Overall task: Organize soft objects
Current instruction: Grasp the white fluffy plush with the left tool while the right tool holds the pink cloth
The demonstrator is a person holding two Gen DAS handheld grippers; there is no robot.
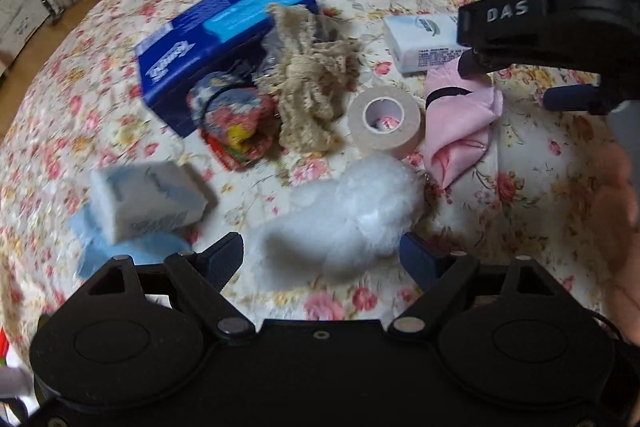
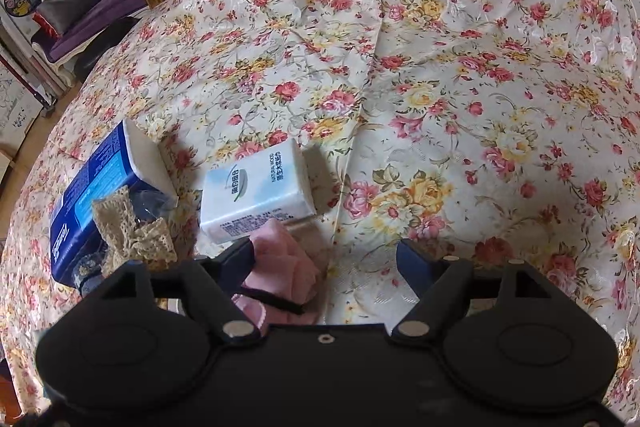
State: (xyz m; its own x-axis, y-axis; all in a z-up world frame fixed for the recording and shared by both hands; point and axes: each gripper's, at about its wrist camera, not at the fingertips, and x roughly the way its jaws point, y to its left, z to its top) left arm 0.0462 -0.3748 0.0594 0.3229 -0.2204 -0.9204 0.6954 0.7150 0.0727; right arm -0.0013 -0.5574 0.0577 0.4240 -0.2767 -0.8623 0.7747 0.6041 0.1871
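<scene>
- A floral tablecloth (image 2: 440, 67) covers the tabletop.
- The left hand-held gripper (image 1: 322, 253) hovers with jaws apart around a white fluffy wad (image 1: 344, 211), pads not pressing it.
- The right hand-held gripper (image 2: 324, 259) stands open and empty over a pink cloth (image 2: 280, 267).
- Beyond lie a tape roll (image 1: 384, 117), a lace bundle (image 1: 308, 79), white tissue packs (image 2: 256, 195) and a blue tissue pack (image 1: 216, 39).

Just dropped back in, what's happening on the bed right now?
A person is sorting soft things on the floral bedspread with two handheld grippers. The left gripper is open over the white fluffy ball, not gripping it. The right gripper is open too, at the pink cloth beside a white tissue pack. The blue tissue box, lace piece, tape roll and others lie loosely clustered.
</scene>
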